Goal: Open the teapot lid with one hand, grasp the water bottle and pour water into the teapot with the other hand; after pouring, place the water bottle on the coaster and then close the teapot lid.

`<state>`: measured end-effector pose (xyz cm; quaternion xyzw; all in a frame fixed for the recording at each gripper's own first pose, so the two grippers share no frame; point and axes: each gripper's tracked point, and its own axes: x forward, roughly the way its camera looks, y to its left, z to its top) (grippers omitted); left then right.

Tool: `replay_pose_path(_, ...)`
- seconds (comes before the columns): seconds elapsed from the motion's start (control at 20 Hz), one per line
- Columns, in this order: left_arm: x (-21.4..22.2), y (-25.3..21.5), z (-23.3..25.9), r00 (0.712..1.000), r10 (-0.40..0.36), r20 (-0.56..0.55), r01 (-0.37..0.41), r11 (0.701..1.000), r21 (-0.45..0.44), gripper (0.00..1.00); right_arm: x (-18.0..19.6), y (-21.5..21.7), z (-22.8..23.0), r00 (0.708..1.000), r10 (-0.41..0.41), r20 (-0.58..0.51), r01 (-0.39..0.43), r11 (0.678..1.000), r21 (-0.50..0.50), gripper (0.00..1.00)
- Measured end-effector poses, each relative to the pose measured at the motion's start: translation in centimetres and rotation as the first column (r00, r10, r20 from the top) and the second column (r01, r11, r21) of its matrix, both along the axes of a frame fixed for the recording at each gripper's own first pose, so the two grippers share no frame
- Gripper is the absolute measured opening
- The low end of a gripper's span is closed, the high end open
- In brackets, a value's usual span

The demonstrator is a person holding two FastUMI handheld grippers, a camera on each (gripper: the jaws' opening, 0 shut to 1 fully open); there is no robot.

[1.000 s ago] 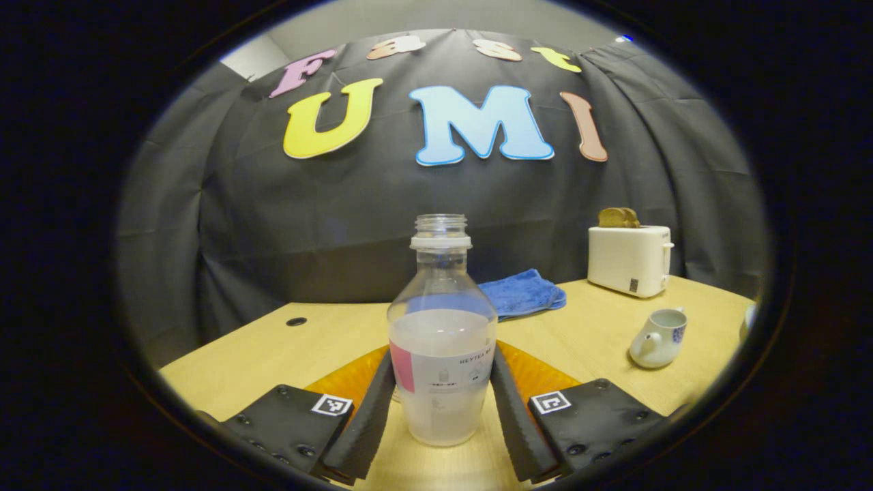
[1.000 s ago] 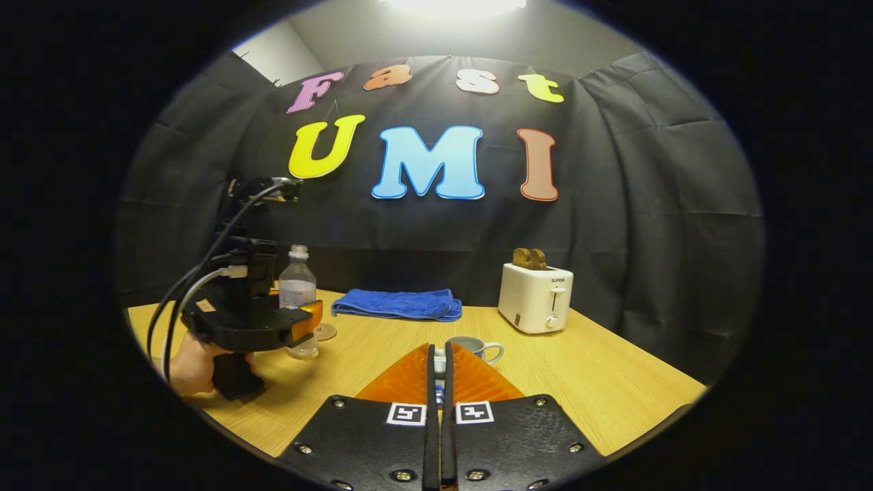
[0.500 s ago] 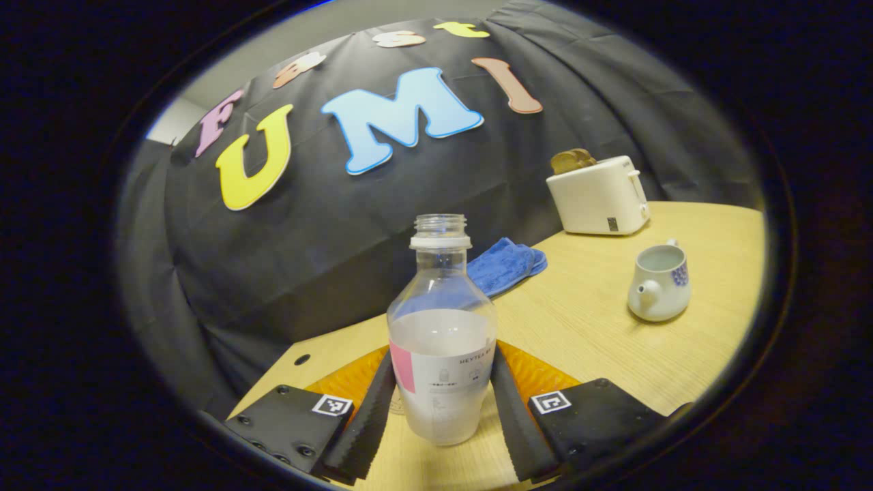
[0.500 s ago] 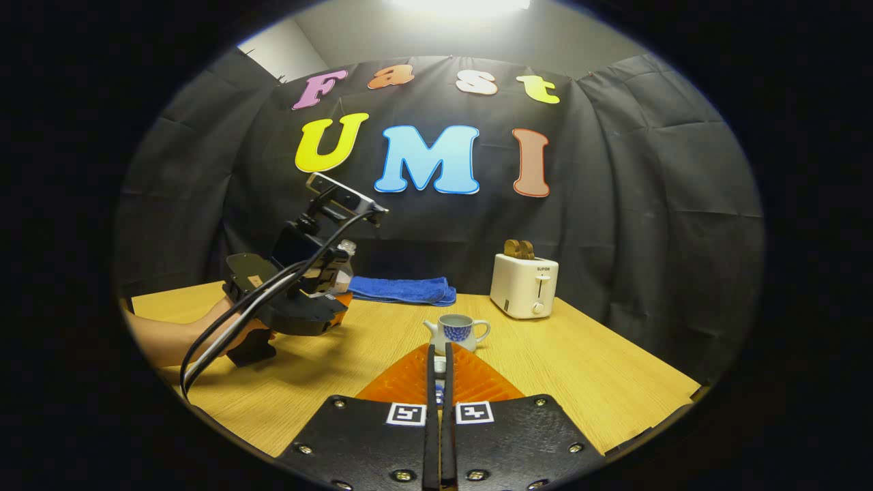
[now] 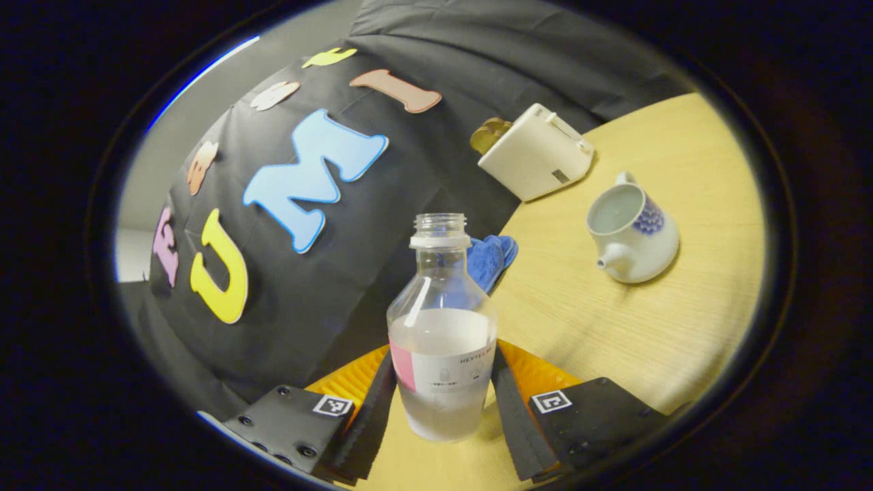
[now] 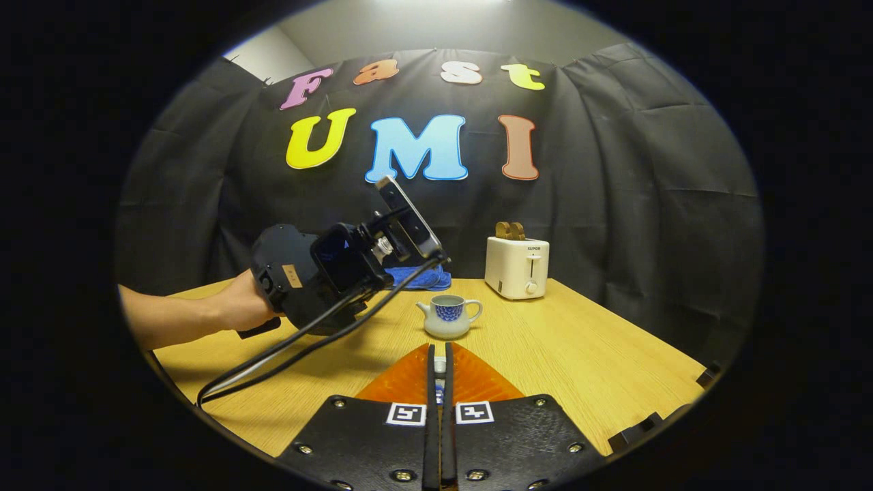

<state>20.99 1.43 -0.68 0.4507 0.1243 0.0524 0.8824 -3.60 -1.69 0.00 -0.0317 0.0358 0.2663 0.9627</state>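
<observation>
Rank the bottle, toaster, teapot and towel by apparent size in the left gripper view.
1. Bottle, though it is nearest the camera.
2. Toaster.
3. Teapot, close to the toaster.
4. Towel, partly hidden.

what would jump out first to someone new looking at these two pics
First, the clear water bottle, uncapped and partly full, gripped between the left claw fingers at the front of the left gripper view. Next, the white teapot with a blue pattern, lid off, standing on the wooden table near the white toaster. In the right gripper view the right claw is closed, with something small pinched between its fingers.
</observation>
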Motion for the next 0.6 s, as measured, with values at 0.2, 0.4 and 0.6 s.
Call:
replay_pose_path(0.2,0.8,-1.5,-0.6,0.998,-0.032,-0.053,0.038,0.993,0.115,0.86,-0.2,-0.1,-0.1,1.0,0.009,0.0,-0.009,1.0,-0.003,0.02)
replay_pose_path(0.4,1.4,-2.8,-0.6,0.995,-0.055,-0.082,0.073,0.97,0.231,0.86,-0.2,-0.4,-0.4,1.0,0.009,-0.004,-0.009,1.0,-0.006,0.02)
replay_pose_path(0.6,0.9,-3.7,-1.0,0.99,-0.072,-0.123,0.105,0.952,0.288,0.86,-0.3,-0.8,-0.4,1.0,0.002,-0.01,-0.002,1.0,0.001,0.02)
